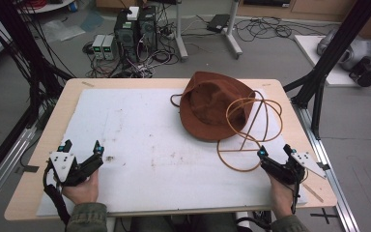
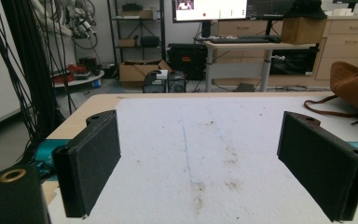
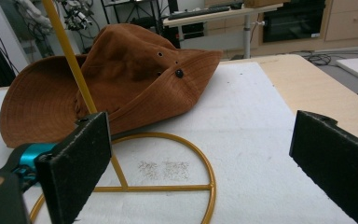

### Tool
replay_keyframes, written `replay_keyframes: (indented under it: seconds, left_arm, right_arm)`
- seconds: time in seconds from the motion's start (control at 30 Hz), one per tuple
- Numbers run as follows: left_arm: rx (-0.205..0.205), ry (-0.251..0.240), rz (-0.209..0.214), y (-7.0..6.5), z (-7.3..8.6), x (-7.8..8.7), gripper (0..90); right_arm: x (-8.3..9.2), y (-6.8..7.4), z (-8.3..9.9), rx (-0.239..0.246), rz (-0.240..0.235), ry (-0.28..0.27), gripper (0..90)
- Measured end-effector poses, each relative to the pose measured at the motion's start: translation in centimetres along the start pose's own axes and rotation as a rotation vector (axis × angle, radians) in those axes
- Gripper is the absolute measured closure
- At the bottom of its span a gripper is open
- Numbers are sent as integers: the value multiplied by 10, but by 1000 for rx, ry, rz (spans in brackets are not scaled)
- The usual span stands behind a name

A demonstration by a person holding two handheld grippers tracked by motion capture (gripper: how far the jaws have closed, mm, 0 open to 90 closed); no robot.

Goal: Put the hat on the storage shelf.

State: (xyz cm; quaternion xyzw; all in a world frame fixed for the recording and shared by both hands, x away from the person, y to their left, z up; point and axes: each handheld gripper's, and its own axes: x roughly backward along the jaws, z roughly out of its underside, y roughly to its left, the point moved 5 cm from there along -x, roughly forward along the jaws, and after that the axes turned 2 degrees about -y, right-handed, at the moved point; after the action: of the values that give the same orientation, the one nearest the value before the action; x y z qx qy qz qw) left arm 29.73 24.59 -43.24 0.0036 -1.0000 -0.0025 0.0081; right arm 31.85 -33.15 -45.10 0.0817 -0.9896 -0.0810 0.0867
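High view: brown corduroy hat (image 1: 212, 104) and yellow wire hat stand (image 1: 251, 128) on a white-padded counter (image 1: 140, 140), both grippers idle at the near edge.

Item one, the hat: lies on its side at the far right of the pad, brim touching the stand's wire loops, chin cord (image 1: 175, 100) trailing to its left. Item two, the stand: base ring flat on the pad, just ahead of the right gripper (image 1: 275, 153), whose jaws stand wide apart and empty. Item three, the left gripper (image 1: 83, 147): jaws likewise wide apart, holding nothing, well apart from the hat. Risk, as judged: the stand looks light and springy, so a one-sided pinch on the ring could tip or skid it; the floppy brim may fold or slip from the pads, and the cord could snag a loop.
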Motion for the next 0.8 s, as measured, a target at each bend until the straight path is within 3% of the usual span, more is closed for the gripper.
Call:
replay_keyframes:
  seconds: [0.17, 0.27, 0.33, 0.4, 0.47, 0.57, 0.67, 0.8]
  left_arm:
    - [15, 0, 13, -1, -1, 0, 128]
    - [62, -17, 37, -5, -7, -1, 128]
    - [52, -23, 68, -11, -11, -3, 127]
    - [16, -32, 77, -16, -16, -6, 127]
    - [10, -33, 90, -21, -17, -9, 127]
    - [-4, -21, 104, -26, -19, -15, 127]
    - [-47, -9, 120, -32, -23, -23, 127]
    - [-44, -6, 186, -47, -35, -37, 127]
  right_arm:
    - [1, -1, 0, -5, 1, 0, 48]
    - [1, -2, 0, -1, 6, 2, 48]
    - [1, -3, 0, 1, 6, -1, 48]
    - [2, -4, 0, 4, 12, -2, 48]
    - [3, -5, 0, 5, 12, -3, 49]
    - [3, -6, 0, 5, 9, 1, 48]
    - [4, -7, 0, 1, 8, 0, 49]
    - [3, -8, 0, -4, 10, 0, 49]
